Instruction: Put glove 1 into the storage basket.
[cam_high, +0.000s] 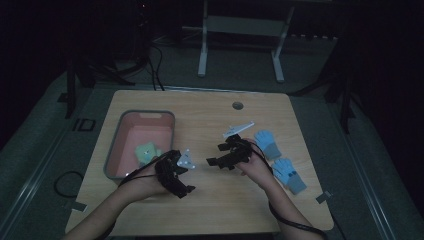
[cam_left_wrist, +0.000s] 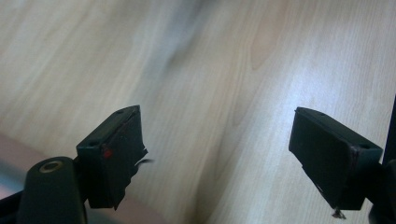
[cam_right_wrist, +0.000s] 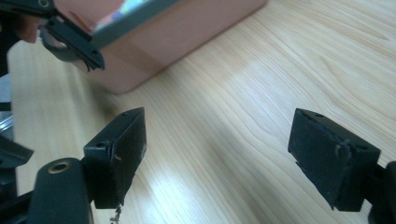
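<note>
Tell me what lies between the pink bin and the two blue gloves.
In the high view, both hand-held grippers, left and right, sit between the pink bin and blue gloves.

The high view is very dim and underexposed, its edges almost black. Both gripper views are bright; a soft sheen glares off the table (cam_left_wrist: 261, 70), slightly blurred there.

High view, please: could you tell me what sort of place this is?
Probably a dim lab or recording room: a wooden table on grey floor, a pink bin, blue gloves laid out, cables trailing behind.
</note>
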